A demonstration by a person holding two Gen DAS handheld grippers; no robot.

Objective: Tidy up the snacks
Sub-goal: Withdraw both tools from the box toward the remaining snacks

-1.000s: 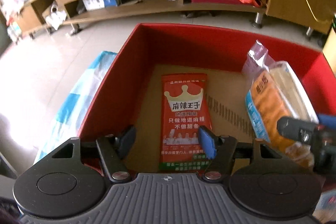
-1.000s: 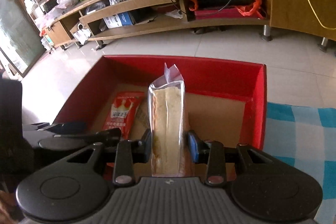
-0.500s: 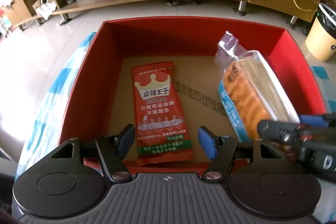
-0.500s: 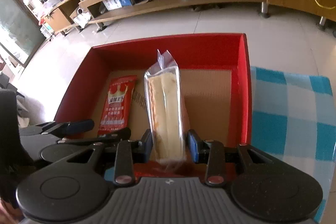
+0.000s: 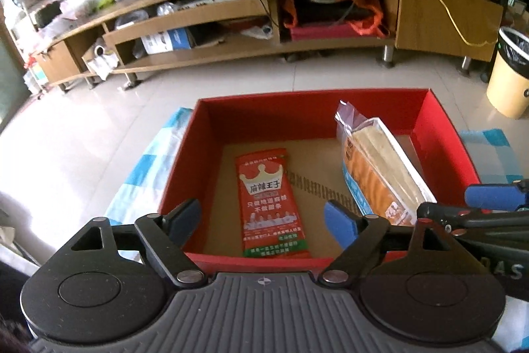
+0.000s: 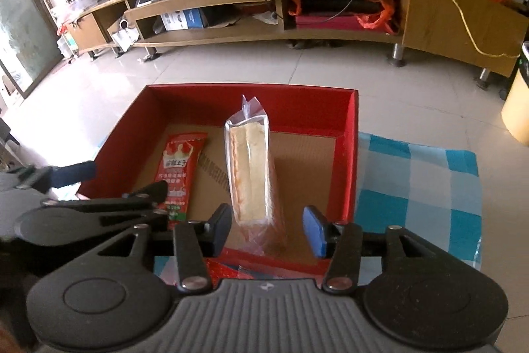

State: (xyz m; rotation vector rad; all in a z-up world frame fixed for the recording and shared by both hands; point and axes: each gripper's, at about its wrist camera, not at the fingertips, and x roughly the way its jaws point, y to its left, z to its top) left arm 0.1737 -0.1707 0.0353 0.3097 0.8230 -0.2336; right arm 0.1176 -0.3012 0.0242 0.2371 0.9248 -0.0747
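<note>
A red cardboard box (image 5: 443, 134) stands on a blue checked cloth. A flat red snack packet (image 5: 269, 204) with a crown print lies on its floor at the left. My left gripper (image 5: 261, 220) hovers over the box's near edge, above that packet, jaws opening and touching nothing. A clear-wrapped sandwich pack (image 6: 249, 174) stands on edge in the box (image 6: 347, 154), right of the red packet (image 6: 180, 167). My right gripper (image 6: 267, 225) has the pack's near end between its jaws; they are opening and the pads stand clear of it.
The checked cloth (image 6: 416, 187) spreads to the right of the box. More red wrappers (image 6: 224, 270) lie under the right gripper at the near edge. Beyond the tiled floor (image 5: 99, 128) runs a long wooden TV cabinet (image 5: 231, 52). A yellow bin (image 5: 509, 78) stands at far right.
Both grippers have drawn back and up from the box. The right jaws have let go of the sandwich pack, which now rests in the box. The left jaws have spread wider.
</note>
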